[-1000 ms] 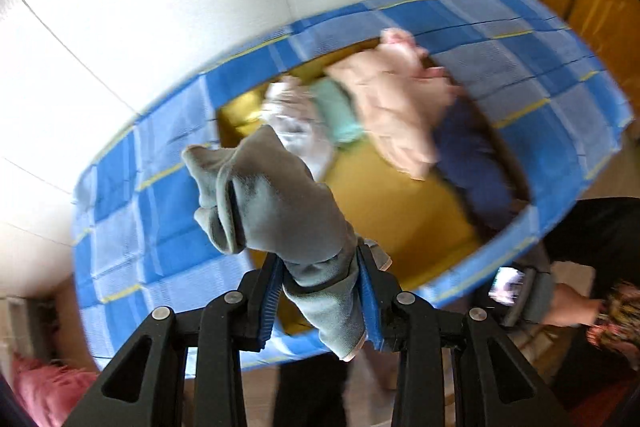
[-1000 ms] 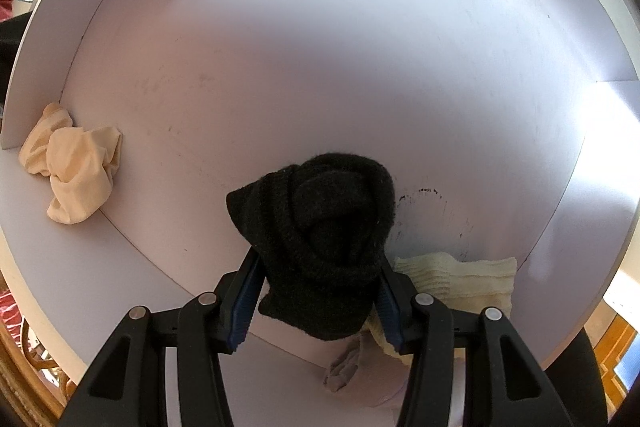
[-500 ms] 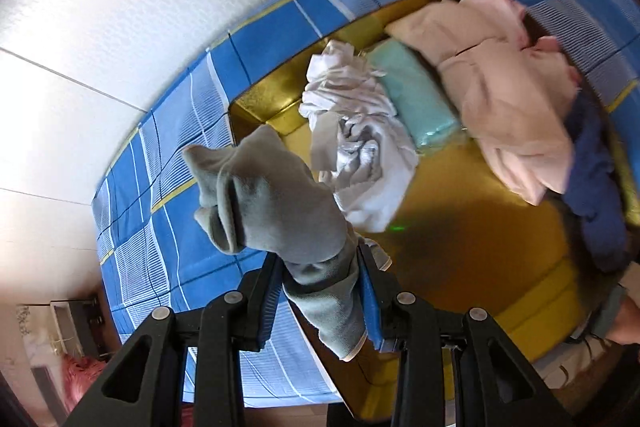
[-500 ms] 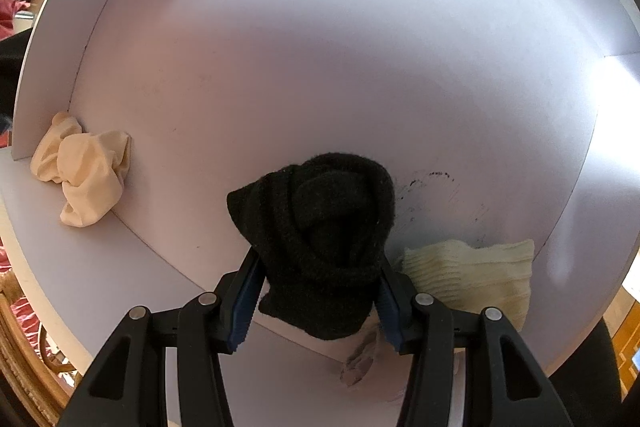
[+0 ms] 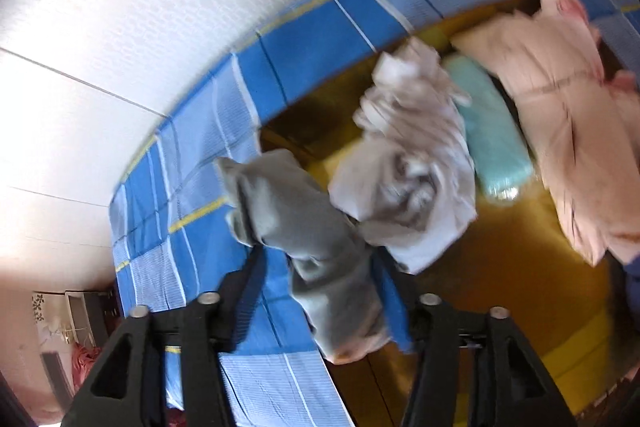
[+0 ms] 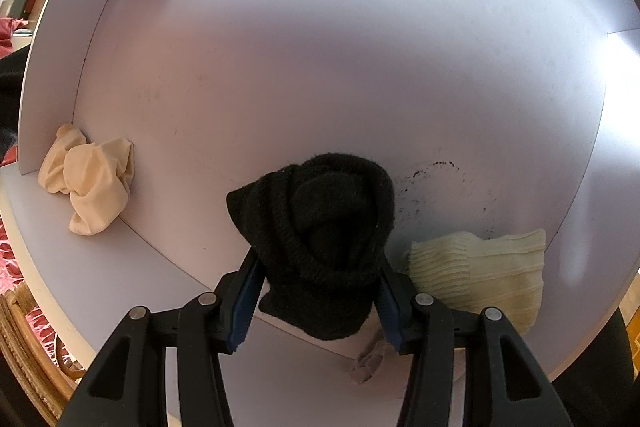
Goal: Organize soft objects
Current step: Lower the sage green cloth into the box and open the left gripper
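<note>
My left gripper (image 5: 320, 291) hangs over the near corner of a blue checked fabric bin (image 5: 304, 39) with a yellow lining. Its jaws are opening. A grey sock (image 5: 312, 235) still lies between them, blurred, and the left pad stands clear of it. In the bin are a crumpled white cloth (image 5: 412, 187), a teal roll (image 5: 496, 135) and a pink garment (image 5: 568, 107). My right gripper (image 6: 316, 291) is shut on a black knitted piece (image 6: 320, 239) in front of a white shelf compartment (image 6: 320, 47).
On the shelf a cream ribbed knit (image 6: 480, 275) lies at the right and a pale yellow cloth (image 6: 88, 187) in the left corner. A small beige scrap (image 6: 368, 363) lies below the black piece. White wall panels (image 5: 160, 7) rise behind the bin. A wicker edge (image 6: 24, 355) shows at lower left.
The left gripper moved closer over the bin, then its jaws spread and the grey sock came loose and tilted right. The right gripper shifted slightly left along the shelf, still gripping the black knit.
</note>
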Tool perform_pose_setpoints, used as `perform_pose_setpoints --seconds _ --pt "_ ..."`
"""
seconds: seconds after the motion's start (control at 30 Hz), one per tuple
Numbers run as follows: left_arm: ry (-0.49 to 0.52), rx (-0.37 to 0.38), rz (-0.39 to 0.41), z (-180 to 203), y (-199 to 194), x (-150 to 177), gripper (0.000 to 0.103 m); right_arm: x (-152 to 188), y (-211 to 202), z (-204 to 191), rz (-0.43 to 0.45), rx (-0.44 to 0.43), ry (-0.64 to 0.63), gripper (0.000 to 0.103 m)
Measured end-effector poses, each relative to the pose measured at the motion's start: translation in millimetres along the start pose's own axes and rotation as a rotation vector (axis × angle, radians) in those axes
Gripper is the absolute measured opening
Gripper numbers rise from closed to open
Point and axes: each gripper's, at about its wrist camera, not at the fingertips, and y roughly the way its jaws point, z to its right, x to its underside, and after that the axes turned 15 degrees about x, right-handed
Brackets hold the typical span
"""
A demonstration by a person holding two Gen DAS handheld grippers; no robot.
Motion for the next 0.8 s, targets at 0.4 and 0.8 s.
perform_pose_setpoints --seconds 0.4,0.8 --pt "-0.035 0.033 0.031 -1 -20 0 0.031 -7 -2 6 -0.003 0.0 -0.001 0.052" --pt "-0.159 0.146 0.066 1 9 -2 0.061 -1 5 1 -0.005 -0.003 0.002 0.052"
